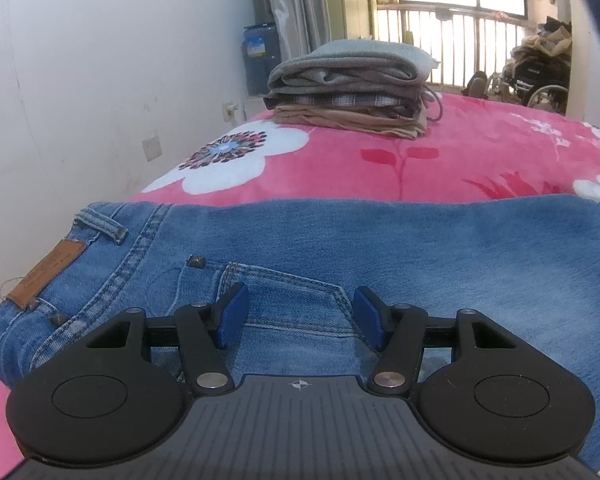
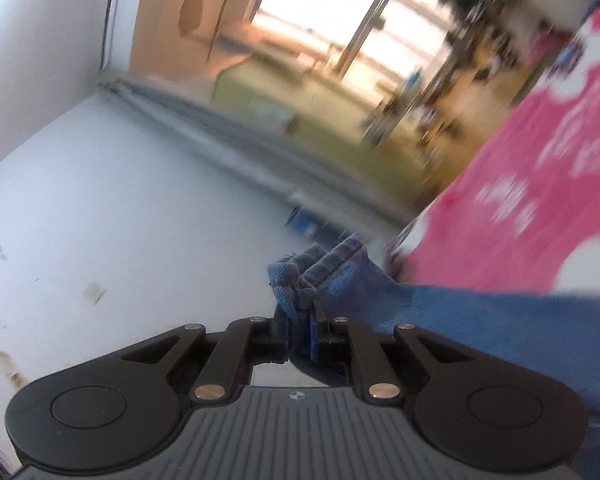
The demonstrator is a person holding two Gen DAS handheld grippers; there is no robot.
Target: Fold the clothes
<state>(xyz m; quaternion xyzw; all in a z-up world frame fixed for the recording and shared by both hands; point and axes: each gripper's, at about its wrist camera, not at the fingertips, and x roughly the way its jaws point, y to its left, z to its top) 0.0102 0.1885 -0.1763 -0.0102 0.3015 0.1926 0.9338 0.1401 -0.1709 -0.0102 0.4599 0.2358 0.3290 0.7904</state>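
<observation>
Blue jeans (image 1: 340, 248) lie across the pink flowered blanket (image 1: 440, 152), waistband and brown leather patch at the left. My left gripper (image 1: 300, 316) rests over the back pocket, open, its blue pads (image 1: 234, 314) apart with only flat denim under them. In the right wrist view, my right gripper (image 2: 300, 322) is shut on a bunched hem of the jeans (image 2: 320, 276), lifted off the bed; denim trails off to the right (image 2: 480, 328). That view is tilted and blurred.
A stack of folded clothes (image 1: 348, 88) sits farther back on the bed. A white wall (image 1: 80, 100) runs along the left side. Beyond the bed are a blue water jug (image 1: 260, 56), a balcony railing (image 1: 452, 40) and a wheelchair (image 1: 536, 80).
</observation>
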